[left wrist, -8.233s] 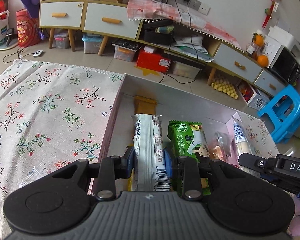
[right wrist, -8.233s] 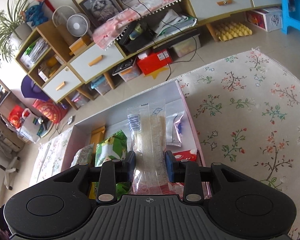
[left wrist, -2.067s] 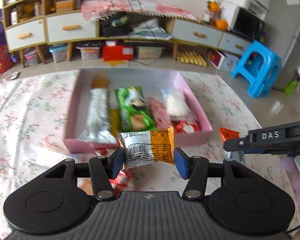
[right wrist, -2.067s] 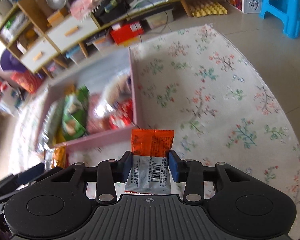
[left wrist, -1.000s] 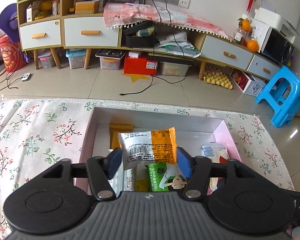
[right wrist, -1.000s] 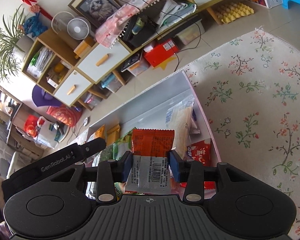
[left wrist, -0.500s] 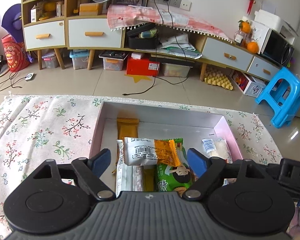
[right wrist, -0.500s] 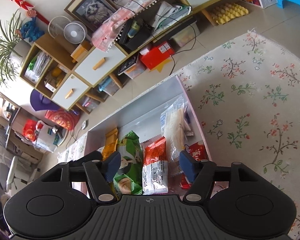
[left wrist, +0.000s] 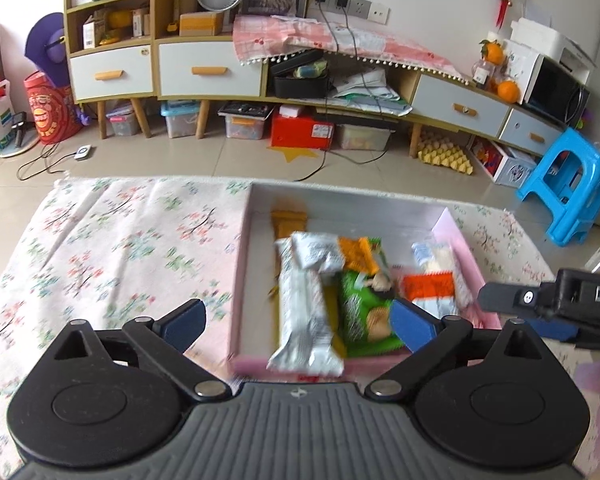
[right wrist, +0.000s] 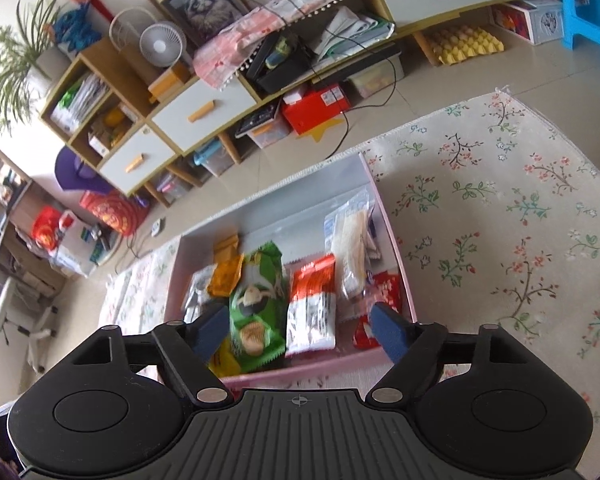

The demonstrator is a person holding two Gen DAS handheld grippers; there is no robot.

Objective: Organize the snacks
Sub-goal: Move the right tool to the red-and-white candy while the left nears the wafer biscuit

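A pink box [left wrist: 460, 240] on the floral cloth holds several snack packets. An orange-and-silver packet [left wrist: 332, 254] lies across a long silver packet [left wrist: 304, 320] and a green packet [left wrist: 360, 308]. An orange-and-white packet [right wrist: 312, 304] rests between the green packet [right wrist: 256, 304] and a clear bag of pale snacks [right wrist: 352, 248]. My left gripper [left wrist: 298, 320] hovers over the box's near edge, its jaws still opening, gripping nothing. My right gripper [right wrist: 300, 330] hangs above the near right part of the pink box [right wrist: 392, 240], jaws also opening and free of the packets below.
The floral cloth [left wrist: 120, 248] spreads to the left and right of the box. A low cabinet with drawers [left wrist: 208, 72] lines the far wall, and a blue stool [left wrist: 568, 196] stands at the right. The right gripper's finger [left wrist: 540, 304] reaches in at the right edge.
Both grippers let go of their packets, which now lie in the box. Both sets of jaws have spread wide and both grippers have drawn back and up a little.
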